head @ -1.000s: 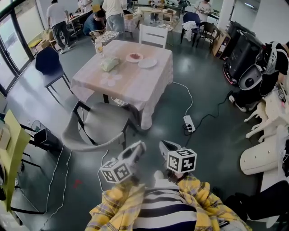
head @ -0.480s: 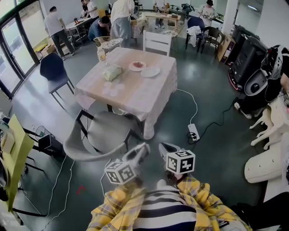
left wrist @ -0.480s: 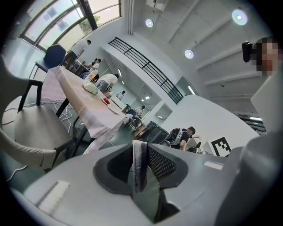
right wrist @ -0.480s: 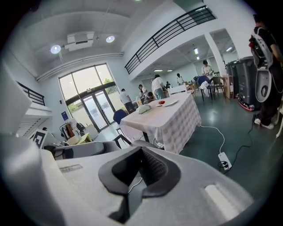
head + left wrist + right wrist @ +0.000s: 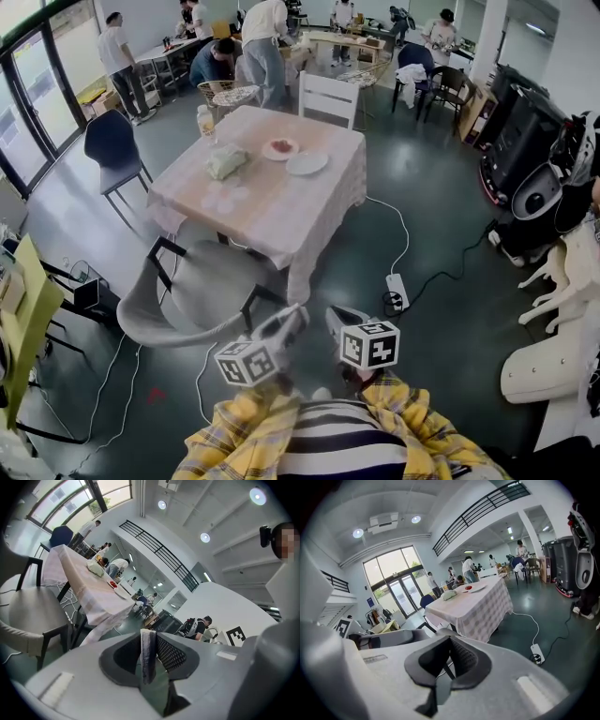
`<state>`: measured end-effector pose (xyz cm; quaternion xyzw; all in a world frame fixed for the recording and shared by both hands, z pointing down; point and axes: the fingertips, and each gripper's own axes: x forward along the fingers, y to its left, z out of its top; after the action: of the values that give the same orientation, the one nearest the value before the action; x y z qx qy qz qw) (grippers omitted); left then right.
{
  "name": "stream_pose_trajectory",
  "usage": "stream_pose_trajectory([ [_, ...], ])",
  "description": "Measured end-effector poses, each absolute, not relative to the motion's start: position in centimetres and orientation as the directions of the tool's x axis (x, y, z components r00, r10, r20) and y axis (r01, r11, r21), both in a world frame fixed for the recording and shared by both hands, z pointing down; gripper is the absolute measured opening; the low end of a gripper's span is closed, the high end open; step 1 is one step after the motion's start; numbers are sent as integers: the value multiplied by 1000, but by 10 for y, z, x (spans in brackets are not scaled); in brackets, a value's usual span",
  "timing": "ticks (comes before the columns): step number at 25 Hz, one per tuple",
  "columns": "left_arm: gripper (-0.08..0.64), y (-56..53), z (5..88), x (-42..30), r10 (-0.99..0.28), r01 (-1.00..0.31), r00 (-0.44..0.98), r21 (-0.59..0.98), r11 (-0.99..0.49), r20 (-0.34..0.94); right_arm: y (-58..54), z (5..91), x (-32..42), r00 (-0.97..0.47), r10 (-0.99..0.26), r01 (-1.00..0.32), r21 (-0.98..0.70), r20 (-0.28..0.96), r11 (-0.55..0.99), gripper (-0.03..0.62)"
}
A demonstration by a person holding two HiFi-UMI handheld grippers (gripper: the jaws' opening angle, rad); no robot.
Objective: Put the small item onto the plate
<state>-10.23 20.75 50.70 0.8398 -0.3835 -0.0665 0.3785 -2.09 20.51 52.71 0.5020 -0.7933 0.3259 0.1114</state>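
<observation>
Left gripper view first: my left gripper (image 5: 149, 638) is squeezed onto a thin pale strip (image 5: 148, 660) with a rough, fuzzy edge, standing edge-on against the dark meshed pad. That's the small item, I reckon, though what it is I can't tell. Over on the other side, my right gripper (image 5: 449, 644) has its jaws a narrow slit apart, with nothing in them.

Head view now: both grippers are tucked in close to my chest. The target, a round white glossy plate (image 5: 307, 164), sits well away on the square table under a pale checked cloth (image 5: 272, 220). It's just beside a smaller plate with something red on it (image 5: 281, 147) and near a soft pale-green bundle (image 5: 225, 161).

So the job in hand, as I judge it, is the carry. Even squeeze here: that strip looks soft and thin, and it could slip or fold. A grey moulded shell chair (image 5: 178, 295) on dark legs stands between me and the table. To the right, a white power strip (image 5: 397, 292) and its cable lie on the smooth dark floor, so the line to take runs between the two. Then come in low over the plate's flat middle before letting go
</observation>
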Motion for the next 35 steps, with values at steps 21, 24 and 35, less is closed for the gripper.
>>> stream_pose_trajectory([
  [21, 90, 69, 501, -45, -614, -531, 770, 709, -465, 174, 78, 527, 20, -402, -753, -891, -411, 521, 191, 0],
  [24, 89, 41, 498, -43, -598, -522, 782, 707, -478, 173, 50, 524, 18, -395, -755, -895, -404, 523, 188, 0],
  [35, 90, -43, 502, -57, -562, -519, 806, 679, -519, 187, -39, 531, 5, -354, -780, -904, -402, 516, 145, 0],
])
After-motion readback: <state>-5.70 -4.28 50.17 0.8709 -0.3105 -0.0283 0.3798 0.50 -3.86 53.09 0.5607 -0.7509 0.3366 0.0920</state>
